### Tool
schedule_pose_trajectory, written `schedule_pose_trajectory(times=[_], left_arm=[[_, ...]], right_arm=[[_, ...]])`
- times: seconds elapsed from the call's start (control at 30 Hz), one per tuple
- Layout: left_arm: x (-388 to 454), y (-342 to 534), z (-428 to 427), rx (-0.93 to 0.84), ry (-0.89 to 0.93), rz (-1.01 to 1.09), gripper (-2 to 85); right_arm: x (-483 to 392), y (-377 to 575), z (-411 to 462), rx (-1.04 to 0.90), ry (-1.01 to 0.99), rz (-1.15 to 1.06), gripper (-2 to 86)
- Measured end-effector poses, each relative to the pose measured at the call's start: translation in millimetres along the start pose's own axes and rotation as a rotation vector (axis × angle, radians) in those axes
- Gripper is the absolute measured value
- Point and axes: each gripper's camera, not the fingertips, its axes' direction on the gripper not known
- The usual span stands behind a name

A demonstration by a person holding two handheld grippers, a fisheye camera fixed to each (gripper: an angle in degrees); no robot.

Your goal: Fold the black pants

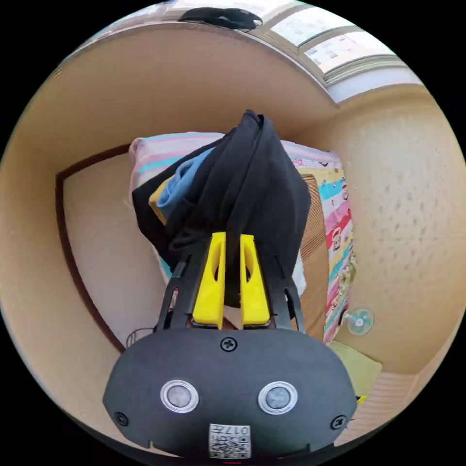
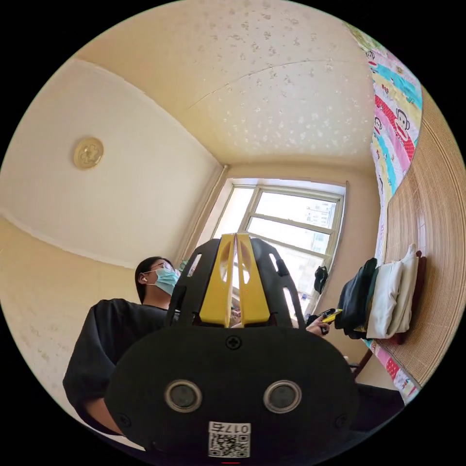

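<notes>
Black pants [image 1: 252,194] clamped between left gripper [image 1: 232,242] jaws, bunched above a bamboo mat [image 1: 315,252], right gripper [image 2: 235,240] closed, nothing held.

In the left gripper view the pants [image 1: 252,194] hang between the jaws of the left gripper [image 1: 232,240], before the bed [image 1: 335,233]. In the right gripper view, a pile of folded clothes [image 2: 383,301] lies on the bamboo mat [image 2: 437,242], beside the window [image 2: 291,218].

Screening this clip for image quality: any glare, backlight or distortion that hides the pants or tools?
Left gripper view: fisheye bends the walls; even light, black pants sharp but their folds read as flat dark mass in the left tool. Right gripper view: bright window washes out behind the right tool, which stays legible; clothes pile compressed at the edge.
</notes>
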Motion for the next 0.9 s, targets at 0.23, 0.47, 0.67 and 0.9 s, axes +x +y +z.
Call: schedule_pose_trajectory(times=[0.23,0.47,0.67,0.9], left_arm=[[183,86,54,-0.255,0.276,0.834,3.8],[198,220,147,-0.848,0.416,1.154,4.4],[111,143,146,-0.856,0.470,0.942,2.5],[-29,28,100,-0.462,0.239,0.478,5.1]], right_arm=[[0,12,0,0.048,0.134,-0.132,0.5],[71,6,53,-0.129,0.264,-0.054,1.3],[181,19,122,-0.444,0.720,0.104,6.4],[356,76,288,-1.088,0.964,0.146,13.5]])
